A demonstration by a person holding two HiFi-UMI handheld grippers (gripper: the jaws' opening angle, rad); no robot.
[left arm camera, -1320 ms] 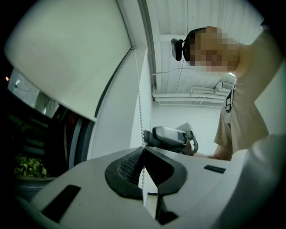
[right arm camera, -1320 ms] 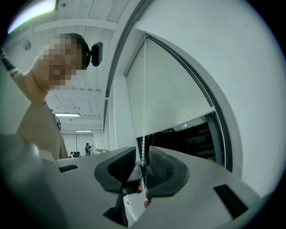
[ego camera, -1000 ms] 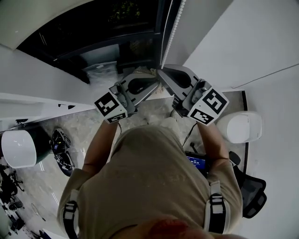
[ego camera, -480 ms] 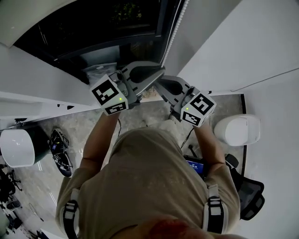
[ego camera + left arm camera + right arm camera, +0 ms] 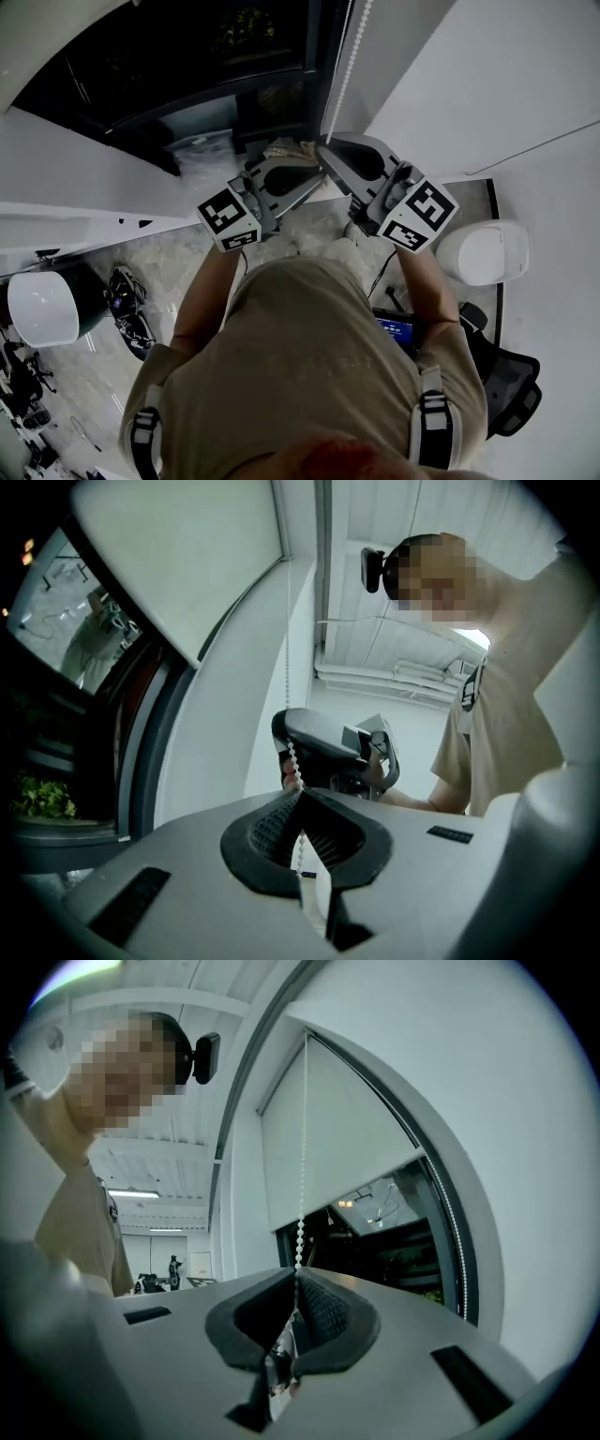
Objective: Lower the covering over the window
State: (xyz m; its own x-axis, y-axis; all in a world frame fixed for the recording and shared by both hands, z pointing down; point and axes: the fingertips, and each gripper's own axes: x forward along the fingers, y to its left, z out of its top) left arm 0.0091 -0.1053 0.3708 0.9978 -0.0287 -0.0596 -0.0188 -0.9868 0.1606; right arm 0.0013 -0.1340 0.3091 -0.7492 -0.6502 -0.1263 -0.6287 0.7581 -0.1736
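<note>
The bead chain (image 5: 349, 56) is being held near the upper centre of the head view, where both grippers are being brought together below the dark window (image 5: 187, 56). The left gripper (image 5: 300, 795) is being kept fully closed, with the beads pinched between its pads. The right gripper (image 5: 296, 1279) is being eased. Its jaws have just been opening slightly, the chain is running between them, and the pads are lying close against the beads. The roller blind (image 5: 328, 1138) is hanging at the upper centre of the right gripper view. Its hem is partway down and dark glass is being left uncovered beneath it, so the lowering is being judged unfinished.

The hand-over is being judged the weak point. If the left grip is being set on a gap between beads, the chain could be let slip once the right pads are freed. If the wrong run of the loop is being pulled, the blind would be raised instead. A sideways or jerked pull could cause the chain to be derailed or snapped at the top.
</note>
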